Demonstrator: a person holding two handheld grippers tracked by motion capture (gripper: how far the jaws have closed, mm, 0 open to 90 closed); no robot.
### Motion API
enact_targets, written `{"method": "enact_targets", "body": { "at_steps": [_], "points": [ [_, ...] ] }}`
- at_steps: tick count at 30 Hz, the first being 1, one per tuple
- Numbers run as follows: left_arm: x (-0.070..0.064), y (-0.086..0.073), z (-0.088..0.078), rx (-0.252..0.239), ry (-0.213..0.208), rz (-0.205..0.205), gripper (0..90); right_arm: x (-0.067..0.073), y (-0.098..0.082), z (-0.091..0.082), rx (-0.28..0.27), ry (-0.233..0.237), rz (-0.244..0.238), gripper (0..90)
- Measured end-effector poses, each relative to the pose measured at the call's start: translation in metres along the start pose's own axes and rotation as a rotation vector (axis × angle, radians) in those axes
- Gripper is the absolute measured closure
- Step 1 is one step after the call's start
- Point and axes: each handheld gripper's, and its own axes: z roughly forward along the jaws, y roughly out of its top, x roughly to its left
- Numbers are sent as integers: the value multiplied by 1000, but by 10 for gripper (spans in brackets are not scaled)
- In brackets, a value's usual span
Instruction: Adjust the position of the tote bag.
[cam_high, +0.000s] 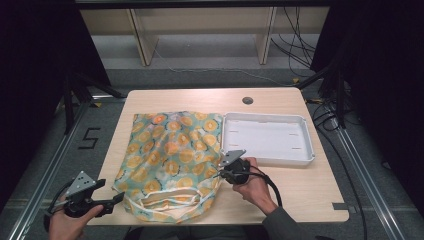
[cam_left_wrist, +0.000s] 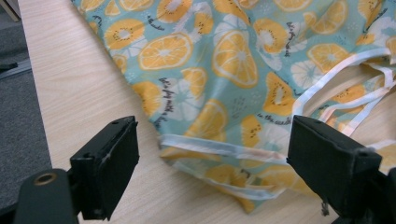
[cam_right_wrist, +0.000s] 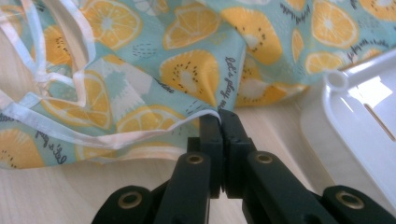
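Here, the fruit-print bag (cam_high: 170, 162) is spread at table centre, pinched at its 3 o'clock edge by the closed right gripper (cam_right_wrist: 219, 116); the left gripper (cam_left_wrist: 212, 161) is held wide open, empty, at 7 o'clock.

Your desk and what is lying on it

You are working at a light wooden desk (cam_high: 300, 190) with rounded corners and a dark round cable port near its far edge. A fabric bag (cam_high: 170, 160) printed with orange slices on pale teal is lying flat across the left and middle of it, its white-edged opening and white straps facing your side. A white plastic tray (cam_high: 305, 150) is sitting on the right half, just beside the bag's far right corner.
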Motion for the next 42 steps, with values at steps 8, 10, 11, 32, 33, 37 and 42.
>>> {"method": "enact_targets", "body": {
  "at_steps": [8,10,11,32,33,37,42],
  "points": [
    [0,0,1,17,-15,17,158,-19,-15,-7,-4,-13,72,790],
    [-2,0,3,0,-17,0,158,-20,-15,-11,-11,-12,92,675],
    [-1,0,3,1,-16,6,158,-19,-15,-14,-13,0,108,617],
    [-6,1,5,-15,-42,-17,163,38,-8,-38,-195,240,85,446],
    [-6,2,5,-14,-40,0,163,42,-6,-35,-193,253,74,443],
    [-3,2,2,17,-40,34,163,59,0,-21,-174,311,21,423],
    [-5,2,5,-9,-45,2,163,74,2,-8,-123,355,-27,410]
  ]
}}
